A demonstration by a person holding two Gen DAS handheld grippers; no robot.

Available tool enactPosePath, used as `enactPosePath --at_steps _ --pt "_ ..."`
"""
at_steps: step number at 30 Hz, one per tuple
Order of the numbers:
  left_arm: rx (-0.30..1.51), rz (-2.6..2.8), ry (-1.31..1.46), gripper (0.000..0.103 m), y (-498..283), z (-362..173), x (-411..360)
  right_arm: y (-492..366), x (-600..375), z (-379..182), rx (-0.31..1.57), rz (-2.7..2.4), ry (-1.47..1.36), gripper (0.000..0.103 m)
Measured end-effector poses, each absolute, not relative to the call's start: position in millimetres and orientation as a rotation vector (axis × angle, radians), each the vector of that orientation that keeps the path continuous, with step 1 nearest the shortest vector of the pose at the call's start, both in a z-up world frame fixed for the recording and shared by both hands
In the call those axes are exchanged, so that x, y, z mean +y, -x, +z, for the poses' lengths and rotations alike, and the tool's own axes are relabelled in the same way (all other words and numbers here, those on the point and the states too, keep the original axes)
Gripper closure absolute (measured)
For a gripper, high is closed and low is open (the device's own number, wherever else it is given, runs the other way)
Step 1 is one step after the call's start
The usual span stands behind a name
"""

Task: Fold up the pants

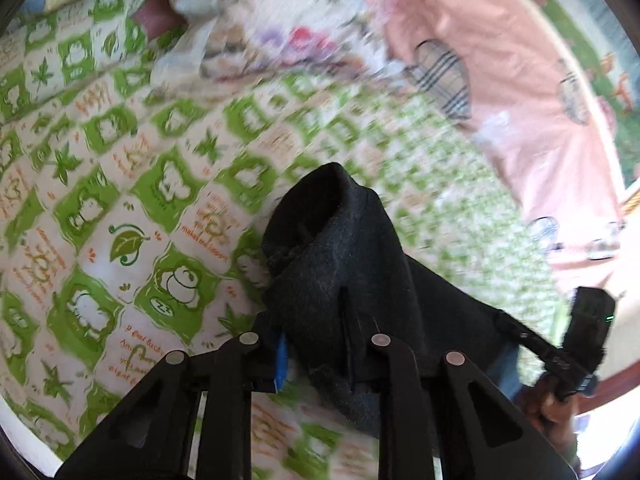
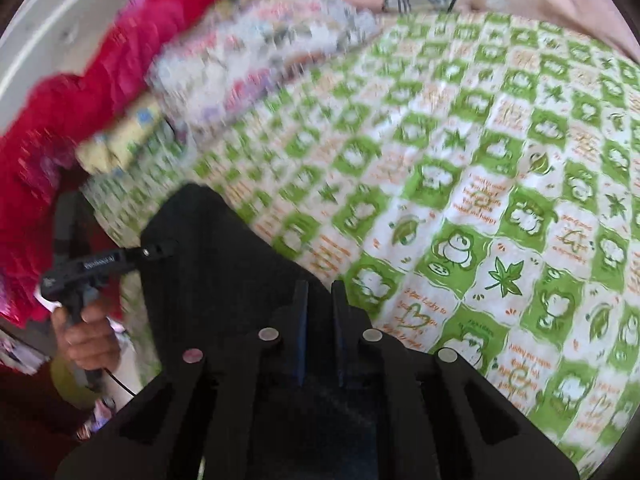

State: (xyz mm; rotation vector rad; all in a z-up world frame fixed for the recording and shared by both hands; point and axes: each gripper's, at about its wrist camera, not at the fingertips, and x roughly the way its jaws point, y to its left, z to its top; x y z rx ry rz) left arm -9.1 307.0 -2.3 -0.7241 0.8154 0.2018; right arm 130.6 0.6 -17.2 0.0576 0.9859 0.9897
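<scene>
Pants [image 1: 336, 264] are pinched by both closed claws, left claw [image 1: 320, 344] and right claw [image 2: 320, 304], and held off the bed [image 2: 460, 200] toward 12 o'clock for folding.

I see a bed covered with a green-and-white printed sheet [image 2: 460, 184] (cartoon figures, leaves, orange lettering). A pink cloth [image 1: 512, 92] with a checked patch lies along its far edge, a blurred floral bundle [image 1: 288, 24] beside that. A yellow printed pillow [image 2: 120, 140] sits near the red fabric [image 2: 100, 80].
</scene>
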Motion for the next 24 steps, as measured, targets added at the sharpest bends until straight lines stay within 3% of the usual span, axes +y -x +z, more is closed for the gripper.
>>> enactPosePath --at_steps 5,10,24 --pt "0.685 0.09 0.753 0.083 52.6 53.9 300.3 -116.2 -21.6 10.4 0.855 1.007 -0.163 0.092" --pt "0.647 0.049 0.712 0.083 67.8 76.6 289.7 -113.9 -17.7 15.5 0.777 0.973 -0.186 0.093" --pt "0.765 0.254 0.416 0.083 8.1 -0.9 311.9 -141.0 33.8 -38.3 0.828 0.828 0.046 0.093"
